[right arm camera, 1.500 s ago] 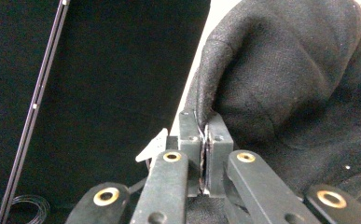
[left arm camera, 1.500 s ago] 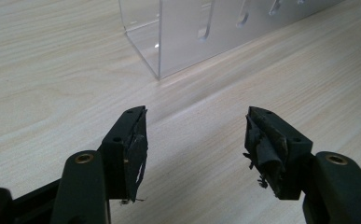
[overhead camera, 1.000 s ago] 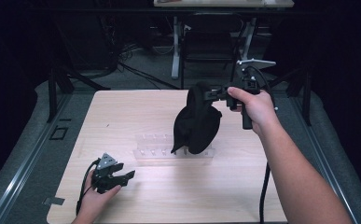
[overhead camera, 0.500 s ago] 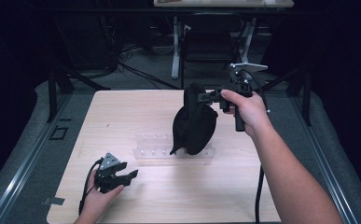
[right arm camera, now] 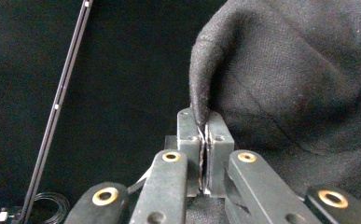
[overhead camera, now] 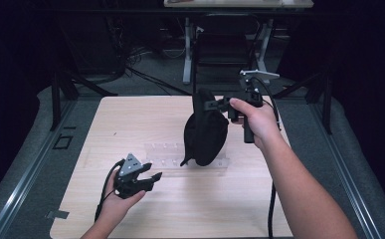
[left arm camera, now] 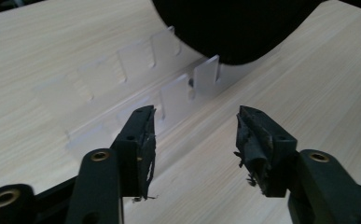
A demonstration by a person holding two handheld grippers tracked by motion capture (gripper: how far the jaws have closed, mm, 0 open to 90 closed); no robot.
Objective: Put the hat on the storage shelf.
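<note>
Right claw (overhead camera: 215, 104) is raised over the counter's (overhead camera: 130, 119) middle, forearm stretched in from the near right corner, jaws pointing left and pinched tight on the top edge of a black cloth bag (overhead camera: 205, 134). Bag hangs from that pinch, its bottom on or just above a clear plastic rack (overhead camera: 165, 154) at counter centre. Left claw (overhead camera: 147, 180) is low near the near left edge, hand wrapped under it, jaws apart with nothing between them; they have just been closing a bit.

Right gripper view shows the fabric fold (right arm camera: 201, 112) squeezed between the pads. Left gripper view shows the rack's slots (left arm camera: 169, 93) and the bag's underside (left arm camera: 234, 28) just over them.
</note>
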